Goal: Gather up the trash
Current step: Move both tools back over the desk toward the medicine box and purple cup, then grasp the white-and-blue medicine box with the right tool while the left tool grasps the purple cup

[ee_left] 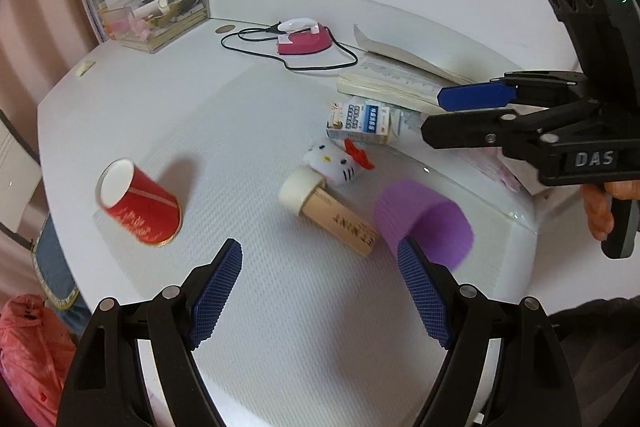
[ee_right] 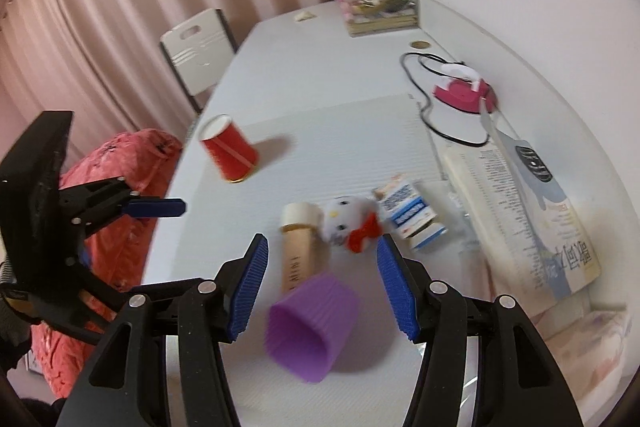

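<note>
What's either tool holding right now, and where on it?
Nothing. Left tool is open over bare table. Right tool is open; the purple cup lies on its side between the pads, untouched.

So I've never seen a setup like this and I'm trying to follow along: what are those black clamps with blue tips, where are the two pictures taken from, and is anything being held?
They are two hand-held grippers, one in each of a person's hands; no robot arm is involved. Each carries a wide-angle camera looking along its two blue fingers. One picture comes from the left gripper, the other from the right gripper; each also shows the other gripper off to the side. On the white table lie a red cup and a purple cup, both tipped over, a tan tube, a plush cat, small boxes, an open book and a pink iron. Both grippers are open and hold nothing; the purple cup lies loose in front of the right one.
</note>
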`<state>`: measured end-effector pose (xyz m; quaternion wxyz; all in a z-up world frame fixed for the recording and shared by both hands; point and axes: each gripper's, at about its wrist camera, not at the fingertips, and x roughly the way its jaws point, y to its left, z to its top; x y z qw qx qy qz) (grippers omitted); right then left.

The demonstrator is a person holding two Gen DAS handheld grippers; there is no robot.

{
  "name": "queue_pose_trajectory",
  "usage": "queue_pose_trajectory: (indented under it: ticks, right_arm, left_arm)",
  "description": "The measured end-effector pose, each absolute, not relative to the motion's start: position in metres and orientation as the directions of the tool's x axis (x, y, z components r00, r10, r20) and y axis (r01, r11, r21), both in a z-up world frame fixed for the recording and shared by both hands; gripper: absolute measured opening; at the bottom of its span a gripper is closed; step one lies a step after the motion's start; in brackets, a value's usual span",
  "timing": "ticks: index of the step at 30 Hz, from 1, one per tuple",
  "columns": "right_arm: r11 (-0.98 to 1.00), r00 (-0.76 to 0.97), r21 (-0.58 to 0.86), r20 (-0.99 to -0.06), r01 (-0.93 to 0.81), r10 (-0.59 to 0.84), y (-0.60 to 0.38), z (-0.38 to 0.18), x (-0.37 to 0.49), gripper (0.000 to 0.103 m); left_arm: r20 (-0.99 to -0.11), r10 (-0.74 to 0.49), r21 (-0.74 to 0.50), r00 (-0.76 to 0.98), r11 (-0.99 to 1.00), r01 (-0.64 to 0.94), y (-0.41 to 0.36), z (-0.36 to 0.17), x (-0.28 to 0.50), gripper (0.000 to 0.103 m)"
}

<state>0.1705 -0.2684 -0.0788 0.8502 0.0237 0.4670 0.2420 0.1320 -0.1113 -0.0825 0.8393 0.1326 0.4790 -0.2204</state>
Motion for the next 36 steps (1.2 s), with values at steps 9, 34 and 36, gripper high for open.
queue_pose_trajectory:
  ticks: [9, 34, 36]
  right_arm:
    - [0.941, 0.455, 0.127, -0.849, -0.315, 0.267, -0.268, -0.127, 0.217, 0.057]
    - [0.922, 0.454, 0.022, -0.866, -0.386, 0.211, -0.256, -0.160, 0.248, 0.044]
    - [0.930, 0.468, 0.052, -0.853, -0.365, 0.231, -0.262, -0.151, 0.245, 0.044]
  left_arm:
    - [-0.874, -0.243, -0.018, 0.422, 0.882, 0.470, -0.097, -0.101, 0.164, 0.080]
    - [-0.900, -0.297, -0.128, 0.319, 0.880, 0.458, -0.121, -0.130, 0.158, 0.080]
    - [-0.895, -0.307, -0.128, 0.325, 0.873, 0.471, -0.123, -0.124, 0.151, 0.080]
